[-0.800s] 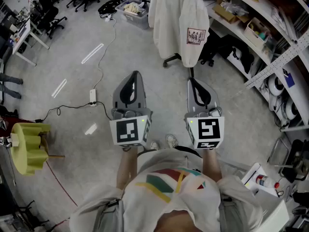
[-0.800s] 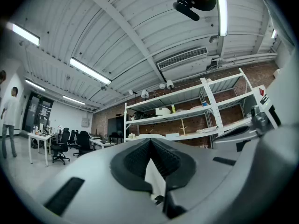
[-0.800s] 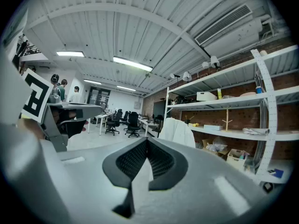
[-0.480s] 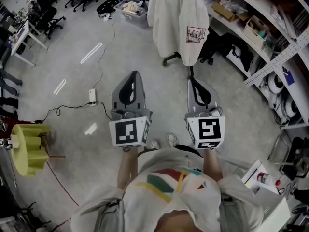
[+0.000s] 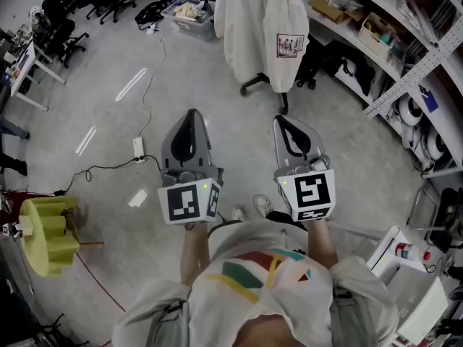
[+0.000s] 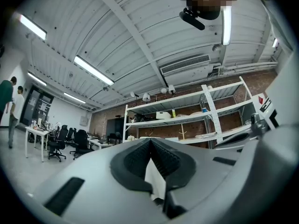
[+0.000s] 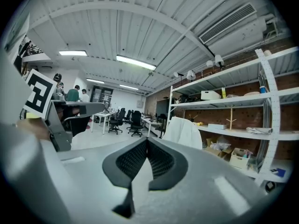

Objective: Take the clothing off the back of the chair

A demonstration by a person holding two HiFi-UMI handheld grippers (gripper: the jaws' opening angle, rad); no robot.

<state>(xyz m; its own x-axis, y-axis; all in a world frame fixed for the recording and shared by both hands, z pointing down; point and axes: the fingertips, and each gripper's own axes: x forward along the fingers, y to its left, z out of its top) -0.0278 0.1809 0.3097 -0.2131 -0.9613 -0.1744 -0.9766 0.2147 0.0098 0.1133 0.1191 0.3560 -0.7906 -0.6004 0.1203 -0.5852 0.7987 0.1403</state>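
A cream garment (image 5: 260, 31) with a small printed patch hangs over the back of a wheeled chair (image 5: 255, 85) on the floor ahead of me. It also shows in the right gripper view, where the garment (image 7: 184, 132) stands in front of the shelves. My left gripper (image 5: 190, 114) and right gripper (image 5: 279, 119) are held side by side, well short of the chair, both shut with nothing between the jaws. In the left gripper view the left gripper (image 6: 150, 141) has its pads together, and a pale sliver of garment (image 6: 156, 183) shows below them. The right gripper (image 7: 147, 141) is likewise shut.
Metal shelving (image 5: 376, 42) with boxes runs along the right. A cable and power strip (image 5: 137, 147) lie on the floor at the left, near a yellow object (image 5: 47, 226). A filled bin (image 5: 189, 13) and office chairs (image 5: 69, 20) stand farther back. A white box (image 5: 405, 255) is at lower right.
The head view has shifted slightly, so the chair sits a little higher and more to the left. Both grippers stay shut and side by side; the garment hangs as before.
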